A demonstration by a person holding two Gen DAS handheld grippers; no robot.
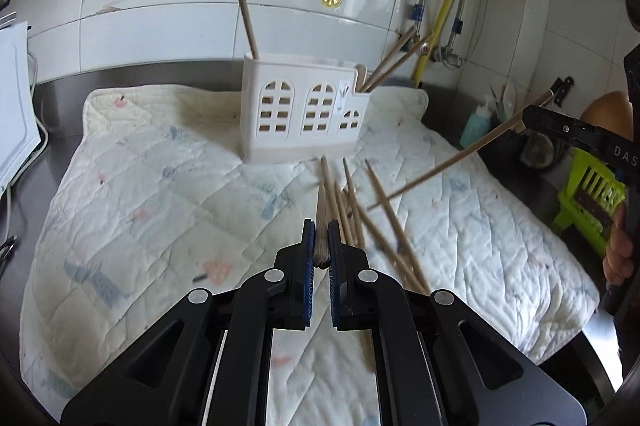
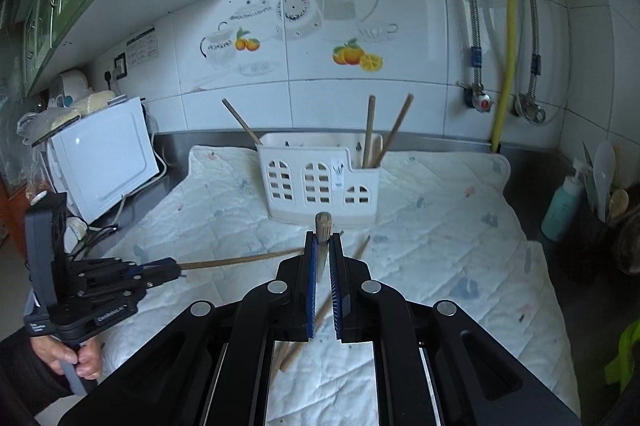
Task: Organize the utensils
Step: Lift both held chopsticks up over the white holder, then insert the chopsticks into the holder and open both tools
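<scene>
In the left wrist view, one chopstick (image 1: 321,226) is pinched between the pads of the left gripper (image 1: 321,246). Its long side points straight ahead, toward the white holder (image 1: 304,114), which stands further on upon the quilted cloth (image 1: 160,186). More loose chopsticks (image 1: 360,218) are seen lying on the cloth just right of the pads, fanned out, tips toward the holder. A few sticks are already stood up in the holder. At the right edge, the right gripper (image 1: 532,118) is seen pressed on another long chopstick (image 1: 452,162), slanted down to the cloth. The letters "DAS" can be read on it.

In the right wrist view, the right gripper (image 2: 323,254) is closed on a chopstick (image 2: 323,226), its blunt end poking up. The holder (image 2: 320,182) lies straight ahead and is judged nearer to this hand. The left gripper (image 2: 160,268) is seen at the left, holding its stick (image 2: 240,260) sideways. The small writing on its body cannot be read.
</scene>
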